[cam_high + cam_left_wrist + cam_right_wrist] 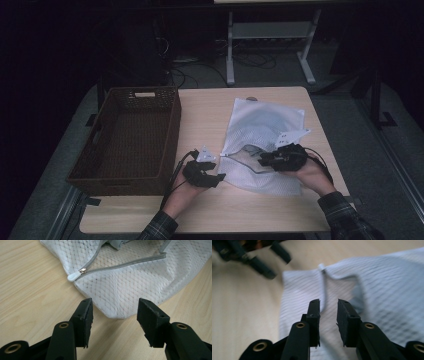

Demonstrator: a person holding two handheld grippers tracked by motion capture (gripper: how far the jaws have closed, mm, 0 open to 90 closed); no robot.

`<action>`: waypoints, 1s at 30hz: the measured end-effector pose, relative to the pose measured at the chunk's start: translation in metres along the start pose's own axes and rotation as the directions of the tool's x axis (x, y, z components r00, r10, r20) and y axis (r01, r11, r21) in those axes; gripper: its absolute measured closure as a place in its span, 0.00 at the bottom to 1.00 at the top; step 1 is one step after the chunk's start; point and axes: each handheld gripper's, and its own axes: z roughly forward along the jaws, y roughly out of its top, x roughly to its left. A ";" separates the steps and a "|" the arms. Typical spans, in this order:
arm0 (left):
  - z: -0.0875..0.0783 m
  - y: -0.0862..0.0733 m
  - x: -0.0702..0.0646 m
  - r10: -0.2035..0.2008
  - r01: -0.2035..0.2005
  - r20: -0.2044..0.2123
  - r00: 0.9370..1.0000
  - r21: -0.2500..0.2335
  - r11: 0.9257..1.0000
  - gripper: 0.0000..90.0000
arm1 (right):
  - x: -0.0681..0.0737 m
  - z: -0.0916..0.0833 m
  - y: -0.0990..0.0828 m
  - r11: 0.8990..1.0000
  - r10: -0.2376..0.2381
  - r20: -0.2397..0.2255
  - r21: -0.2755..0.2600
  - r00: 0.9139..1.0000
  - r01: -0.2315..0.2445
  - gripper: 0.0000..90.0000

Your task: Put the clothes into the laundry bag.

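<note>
A white mesh bag (260, 125) lies flat on the right half of the wooden table (205, 110), its grey zipper partly undone. The white zipper pull (73, 277) rests at the bag's left edge. My left gripper (219, 178) is open, low over the table, jaws pointing at the bag's near left corner (115, 311) without touching it. My right gripper (263, 160) hovers over the bag's lower middle, jaws a little apart with nothing between them. In the right gripper view the gripper (328, 302) looks down on the mesh bag (387, 290) and the curving zipper (323, 287).
A dark brown wicker basket (172, 130) stands empty on the table's left half, close to my left hand. Bare wood lies between basket and bag and along the near edge. Desk legs and cables sit on the floor beyond the far edge.
</note>
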 end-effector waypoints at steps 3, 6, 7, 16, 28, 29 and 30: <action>0.001 -0.001 0.001 -0.001 0.001 -0.003 1.000 -0.002 1.000 0.52 | -0.008 -0.003 0.007 0.999 -0.017 0.072 -0.031 0.997 0.020 0.74; 0.002 -0.001 0.002 -0.006 0.006 -0.003 1.000 -0.006 1.000 0.52 | -0.013 -0.001 0.012 0.999 -0.040 0.130 -0.016 0.991 0.043 0.70; 0.004 -0.001 0.002 -0.004 0.004 -0.004 1.000 0.000 1.000 0.52 | -0.014 0.001 0.012 0.999 -0.045 0.141 -0.007 0.989 0.046 0.70; 0.004 -0.001 0.002 -0.006 0.006 0.003 1.000 -0.005 1.000 0.52 | -0.020 0.024 0.010 0.994 -0.079 0.190 0.090 0.979 0.063 0.85; -0.001 0.002 0.004 -0.014 0.014 0.007 1.000 -0.045 0.999 0.54 | -0.014 -0.004 0.006 0.999 -0.034 0.039 0.003 0.999 0.034 0.97; -0.001 0.002 0.004 -0.011 0.012 0.006 1.000 -0.045 0.999 0.54 | -0.011 -0.005 0.004 0.999 -0.035 0.009 0.002 0.999 0.035 0.97; -0.001 0.003 0.004 -0.012 0.012 0.006 1.000 -0.045 0.999 0.55 | -0.009 -0.004 0.002 0.999 -0.036 -0.015 0.008 0.999 0.036 0.97</action>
